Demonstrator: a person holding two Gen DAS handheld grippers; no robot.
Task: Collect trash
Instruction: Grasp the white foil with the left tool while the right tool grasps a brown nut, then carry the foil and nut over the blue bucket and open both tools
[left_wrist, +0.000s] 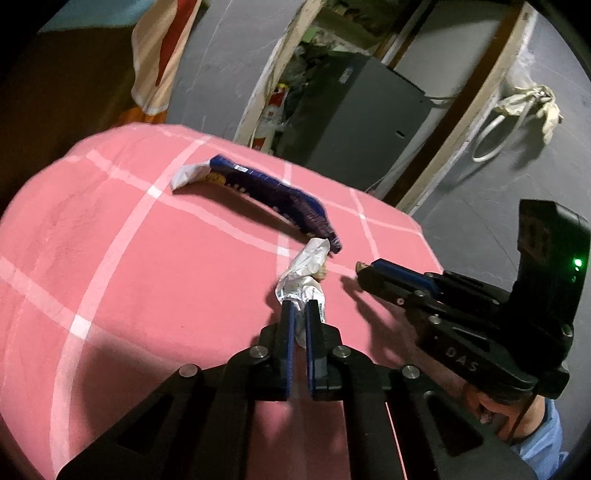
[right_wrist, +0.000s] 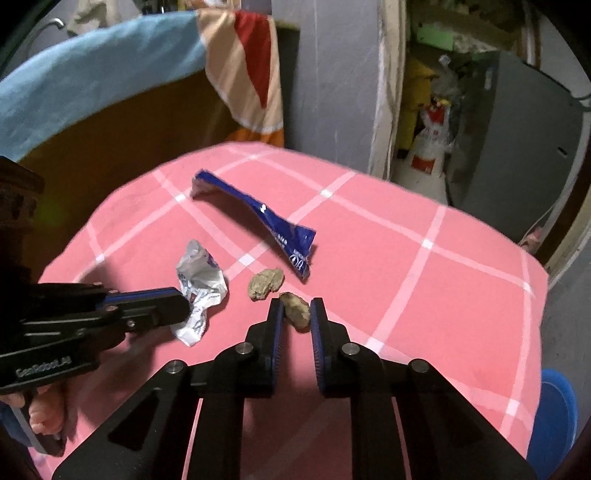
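A pink checked tablecloth (left_wrist: 110, 258) covers the table. On it lies a long blue wrapper (left_wrist: 273, 195) (right_wrist: 258, 218). My left gripper (left_wrist: 300, 308) (right_wrist: 183, 304) is shut on a crumpled white wrapper (left_wrist: 304, 269) (right_wrist: 199, 280), which rests on the cloth. My right gripper (right_wrist: 295, 308) (left_wrist: 364, 271) is shut on a brown lump (right_wrist: 295, 310), of which only a tip (left_wrist: 359, 264) shows in the left wrist view. A second brown lump (right_wrist: 266, 282) lies loose just beyond it, near the blue wrapper's end.
A grey box (left_wrist: 354, 110) (right_wrist: 517, 129) and a white-and-red bag (right_wrist: 428, 147) stand behind the table. A striped cloth (right_wrist: 243, 74) hangs at the back left. Something round and blue (right_wrist: 554, 406) sits below the table's right edge. A hand (right_wrist: 40, 417) holds the left gripper.
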